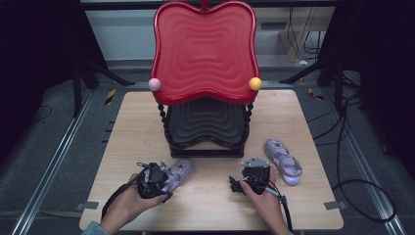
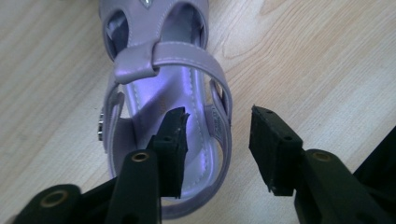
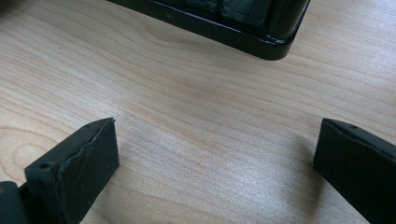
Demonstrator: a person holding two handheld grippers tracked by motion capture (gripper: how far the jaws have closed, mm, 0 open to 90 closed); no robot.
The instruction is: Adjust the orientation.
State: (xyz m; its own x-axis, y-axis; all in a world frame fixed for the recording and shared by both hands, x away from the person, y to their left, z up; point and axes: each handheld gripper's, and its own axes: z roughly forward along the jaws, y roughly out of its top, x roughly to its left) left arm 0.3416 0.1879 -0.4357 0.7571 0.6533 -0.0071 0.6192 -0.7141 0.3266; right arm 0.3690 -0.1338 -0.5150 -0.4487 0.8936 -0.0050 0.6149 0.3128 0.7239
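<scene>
A lilac sandal [image 1: 180, 172] lies on the wooden table [image 1: 215, 205], in front of the rack's left corner. My left gripper [image 1: 164, 178] is at its heel end. In the left gripper view the sandal [image 2: 163, 51] points away from me, and my left gripper [image 2: 219, 116] is open. One jaw sits inside the heel cup and the other outside, with the sandal's side wall between them and a gap on each side. A second lilac sandal [image 1: 284, 161] lies to the right. My right gripper [image 1: 254, 171] stands just left of it, and it [image 3: 218, 126] is open over bare wood.
A two-level rack stands at the middle of the table, with a red apple-shaped tray [image 1: 205, 49] on top and a black tray [image 1: 208, 122] below. A pink ball [image 1: 154, 84] and a yellow ball [image 1: 255, 83] cap its posts. The rack's black base [image 3: 210, 23] is just ahead of the right jaws.
</scene>
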